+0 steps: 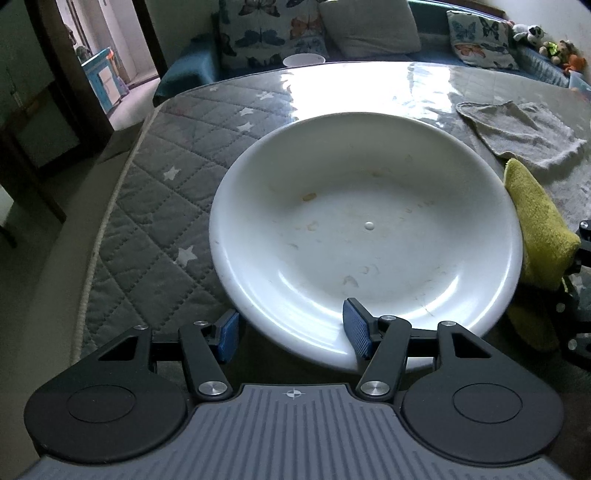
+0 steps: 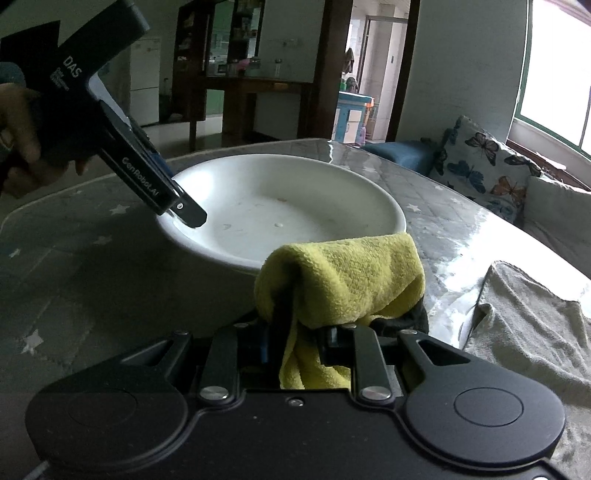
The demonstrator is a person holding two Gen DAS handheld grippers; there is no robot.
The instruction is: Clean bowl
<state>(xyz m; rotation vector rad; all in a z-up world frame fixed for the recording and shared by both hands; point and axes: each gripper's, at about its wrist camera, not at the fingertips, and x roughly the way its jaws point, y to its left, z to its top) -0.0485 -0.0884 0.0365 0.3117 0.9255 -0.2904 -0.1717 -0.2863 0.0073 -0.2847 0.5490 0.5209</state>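
A wide white bowl (image 1: 369,229) with faint brown smears inside sits on the quilted table (image 1: 166,192). My left gripper (image 1: 291,334) is open and straddles the bowl's near rim, one blue pad inside and the other outside below the edge. The right wrist view shows that left gripper (image 2: 184,210), held by a hand, at the left rim of the bowl (image 2: 280,206). My right gripper (image 2: 299,325) is shut on a folded yellow cloth (image 2: 340,280), just outside the bowl's rim. The yellow cloth (image 1: 535,229) appears at the bowl's right side.
A crumpled grey cloth (image 1: 524,133) lies on the table to the right of the bowl, also seen as the grey cloth (image 2: 532,332). A small white cup (image 1: 303,60) stands at the far edge. A sofa with butterfly cushions (image 1: 266,29) runs behind the table.
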